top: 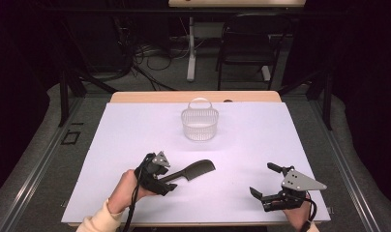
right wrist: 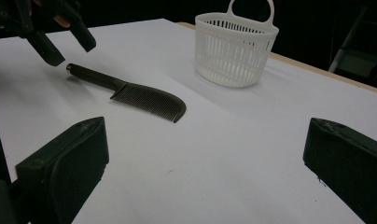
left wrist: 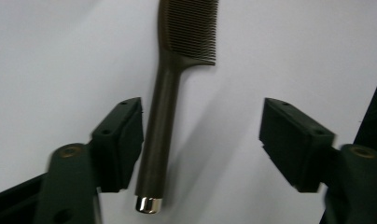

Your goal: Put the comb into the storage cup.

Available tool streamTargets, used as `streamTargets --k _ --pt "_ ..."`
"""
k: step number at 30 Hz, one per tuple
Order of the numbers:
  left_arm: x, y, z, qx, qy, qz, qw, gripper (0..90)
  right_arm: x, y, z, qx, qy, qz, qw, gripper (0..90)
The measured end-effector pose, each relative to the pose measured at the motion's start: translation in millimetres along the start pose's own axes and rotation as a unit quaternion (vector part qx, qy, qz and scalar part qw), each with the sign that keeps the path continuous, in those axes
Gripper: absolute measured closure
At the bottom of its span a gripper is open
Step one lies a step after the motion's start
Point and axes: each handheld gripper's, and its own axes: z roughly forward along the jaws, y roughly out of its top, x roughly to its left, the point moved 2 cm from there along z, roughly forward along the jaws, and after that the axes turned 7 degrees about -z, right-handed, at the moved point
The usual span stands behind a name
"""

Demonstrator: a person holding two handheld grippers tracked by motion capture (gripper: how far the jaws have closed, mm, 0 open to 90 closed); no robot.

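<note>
A: On the white table (top: 135, 145), where is the comb (top: 191, 171) found?

B: It is laid flat, near the left gripper (top: 170, 187). Its handle end is seen between that gripper's parted jaws, close by one pad and clear of both; nothing is held.

A: How is its long axis set?

B: It is run straight away from the left gripper, teeth end farthest, toward the basket (top: 200, 123) standing well beyond.

A: And the right gripper (top: 254, 194)?

B: It is held wide and empty, well apart from the comb. The left is judged nearer.
</note>
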Motion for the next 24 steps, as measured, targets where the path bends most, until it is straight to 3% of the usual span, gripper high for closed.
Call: streamTargets --k 6,12,24 --pt "8.2 -1.2 -9.2 -0.014 0.024 -0.010 0.9996 14.5 0.4 0.2 0.6 0.000 0.003 -0.001 1.0000 0.0" --pt "15.7 -0.9 -9.3 -0.009 0.045 -0.015 0.9988 0.0 -0.2 -0.4 2.0 0.002 0.001 0.000 1.0000 0.0" --pt "18.4 0.8 -12.4 0.011 0.064 -0.005 0.9979 0.0 -0.3 -1.5 3.2 0.007 0.001 0.003 1.0000 0.0"
